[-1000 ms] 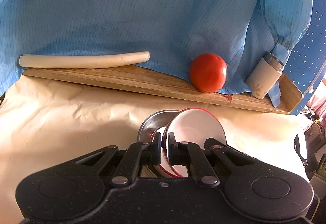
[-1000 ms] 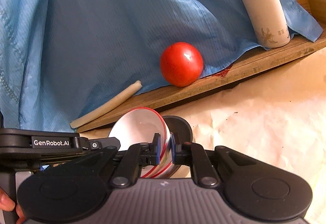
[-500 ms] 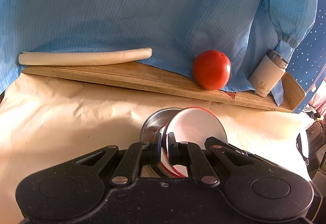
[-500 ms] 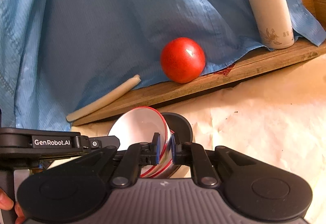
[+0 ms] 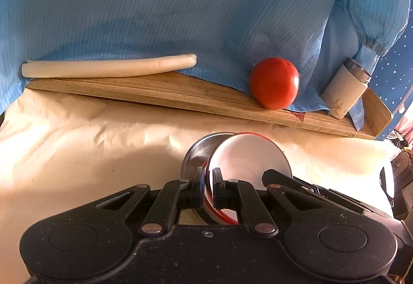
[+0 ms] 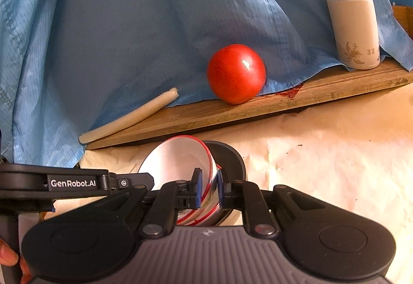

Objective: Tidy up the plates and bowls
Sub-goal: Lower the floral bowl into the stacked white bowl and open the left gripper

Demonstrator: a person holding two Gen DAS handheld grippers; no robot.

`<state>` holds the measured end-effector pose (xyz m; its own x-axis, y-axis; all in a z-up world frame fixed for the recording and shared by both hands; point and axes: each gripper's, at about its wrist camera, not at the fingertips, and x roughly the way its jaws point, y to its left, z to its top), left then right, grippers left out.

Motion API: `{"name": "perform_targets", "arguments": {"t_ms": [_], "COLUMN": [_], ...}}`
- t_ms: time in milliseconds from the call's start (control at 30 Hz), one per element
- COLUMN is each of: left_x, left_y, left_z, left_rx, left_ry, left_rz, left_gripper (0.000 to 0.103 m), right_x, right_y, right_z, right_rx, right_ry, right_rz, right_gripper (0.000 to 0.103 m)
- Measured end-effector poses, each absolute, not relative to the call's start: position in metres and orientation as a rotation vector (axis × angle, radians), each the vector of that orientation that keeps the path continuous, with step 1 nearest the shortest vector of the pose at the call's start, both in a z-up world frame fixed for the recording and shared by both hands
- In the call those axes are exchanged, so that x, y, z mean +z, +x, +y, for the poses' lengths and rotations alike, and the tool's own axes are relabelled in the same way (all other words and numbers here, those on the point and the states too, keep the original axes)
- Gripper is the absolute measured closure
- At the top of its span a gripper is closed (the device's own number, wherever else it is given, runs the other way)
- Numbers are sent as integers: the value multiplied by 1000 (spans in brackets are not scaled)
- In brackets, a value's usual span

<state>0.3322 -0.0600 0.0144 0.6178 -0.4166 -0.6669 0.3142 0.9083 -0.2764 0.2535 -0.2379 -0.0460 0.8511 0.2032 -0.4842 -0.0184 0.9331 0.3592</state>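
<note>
My left gripper pinches the rim of a red-rimmed white bowl, with a metal bowl just behind it. Beyond the jaws, a tomato and a flask rest on a wooden board.

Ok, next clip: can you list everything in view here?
red-rimmed white bowls: at least two, nested, tilted on edge, centre foreground
metal bowl: one, grey, against the bowls' outer side
tomato: one, red, on the board
pale rod: one, off-white, lying on the board's left end
flask: one, white with steel lid, standing on the board's right end
wooden board: one, brown, behind the paper
blue cloth: one, draped behind
paper: cream, covering the table
left gripper: black, shut on the bowls' rim
right gripper: black, shut on the rim
hand: fingertips, right view's corner
</note>
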Motion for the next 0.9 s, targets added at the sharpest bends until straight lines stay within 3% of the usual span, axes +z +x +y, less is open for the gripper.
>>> {"name": "perform_targets", "arguments": {"t_ms": [900], "left_x": [11], "left_y": [336], "left_z": [-57], "left_rx": [-417], "left_ry": [-163], "left_rz": [822], "left_gripper": [97], "right_x": [-39], "right_y": [258], "right_z": [-234], "right_rx": [134], "right_ry": [326], "right_rz": [575], "right_gripper": [72]}}
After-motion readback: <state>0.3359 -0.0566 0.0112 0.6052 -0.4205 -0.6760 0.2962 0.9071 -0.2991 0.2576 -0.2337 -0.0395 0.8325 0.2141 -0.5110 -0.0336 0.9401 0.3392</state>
